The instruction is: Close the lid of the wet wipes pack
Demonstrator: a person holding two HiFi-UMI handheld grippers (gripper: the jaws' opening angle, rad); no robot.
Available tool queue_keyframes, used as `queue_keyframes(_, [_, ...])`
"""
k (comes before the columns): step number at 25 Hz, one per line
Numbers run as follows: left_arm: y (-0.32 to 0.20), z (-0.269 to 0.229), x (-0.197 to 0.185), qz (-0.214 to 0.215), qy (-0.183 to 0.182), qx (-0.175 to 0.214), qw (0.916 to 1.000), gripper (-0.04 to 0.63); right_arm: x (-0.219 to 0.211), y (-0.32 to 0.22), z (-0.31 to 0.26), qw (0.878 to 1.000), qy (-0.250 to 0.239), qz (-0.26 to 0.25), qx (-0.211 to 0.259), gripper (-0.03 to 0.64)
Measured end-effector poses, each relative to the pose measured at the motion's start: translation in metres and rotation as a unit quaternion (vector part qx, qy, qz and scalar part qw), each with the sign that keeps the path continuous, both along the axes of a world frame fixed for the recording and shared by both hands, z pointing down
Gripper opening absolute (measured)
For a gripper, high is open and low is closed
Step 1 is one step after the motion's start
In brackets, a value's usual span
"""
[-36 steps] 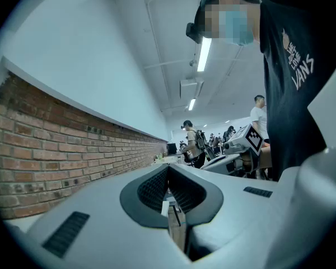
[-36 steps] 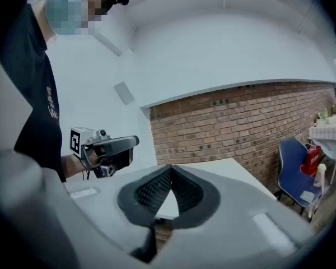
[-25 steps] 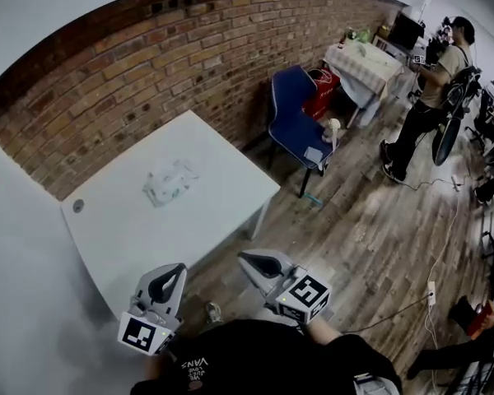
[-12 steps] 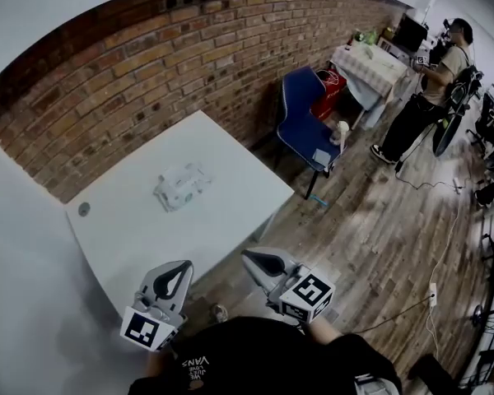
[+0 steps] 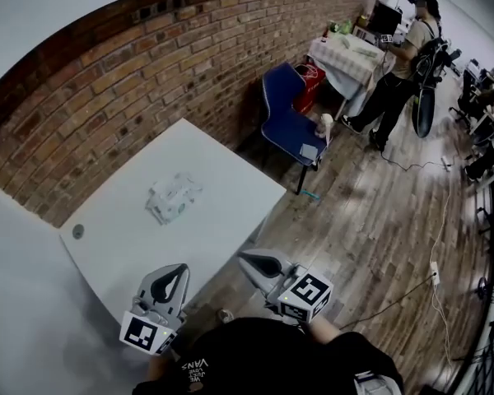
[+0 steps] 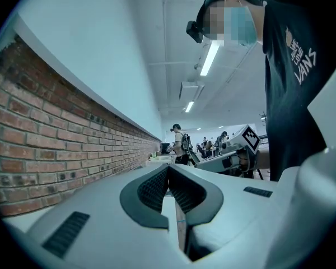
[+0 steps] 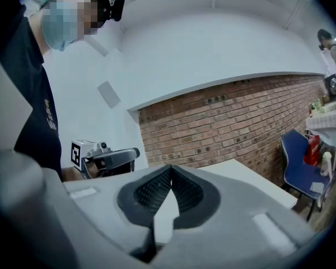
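- The left gripper [image 6: 168,167] has its jaws shut together, tip to tip.
- The right gripper [image 7: 170,167] has its jaws shut together too.
- Both sets of tips are near the closest edge of the white table [image 5: 230,189].
- The wet wipes pack [image 5: 173,197] lies on the table, ahead of the left jaws and well apart from them.
- From the right jaws, the pack is ahead and off to the left.
- Its lid is too small to make out.
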State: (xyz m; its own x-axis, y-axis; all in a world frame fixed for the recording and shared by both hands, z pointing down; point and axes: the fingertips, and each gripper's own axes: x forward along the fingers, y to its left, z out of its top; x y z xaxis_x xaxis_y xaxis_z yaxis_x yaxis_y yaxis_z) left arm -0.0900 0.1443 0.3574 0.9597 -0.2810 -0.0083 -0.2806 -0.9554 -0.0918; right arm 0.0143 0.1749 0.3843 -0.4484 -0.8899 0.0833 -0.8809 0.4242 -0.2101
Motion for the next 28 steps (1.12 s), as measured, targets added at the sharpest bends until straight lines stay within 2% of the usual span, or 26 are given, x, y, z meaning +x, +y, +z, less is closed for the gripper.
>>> queue_keyframes(4, [0.001, 0.004, 0.002, 0.016, 0.002, 0.001, 0.9999, -0.002, 0.001, -0.002, 0.005, 1.0, -0.002, 0.013, -0.002, -0.002])
queue_keyframes(12, [-0.005, 0.006, -0.019, 0.03, 0.003, 0.004, 0.9995, -0.002, -0.019, -0.014, 0.006, 1.0, -0.01, 0.02, 0.008, -0.002])
queue_keyframes(19, [-0.019, 0.014, -0.03, 0.014, 0.007, -0.008, 0.9998, -0.002, -0.028, -0.028, 0.003, 0.999, -0.036, 0.019, 0.013, -0.002])
queue_keyframes(28, [-0.058, 0.023, -0.023, -0.025, 0.004, -0.018, 0.9995, -0.002, -0.016, -0.072, 0.008, 1.0, -0.029, -0.013, 0.003, -0.002])
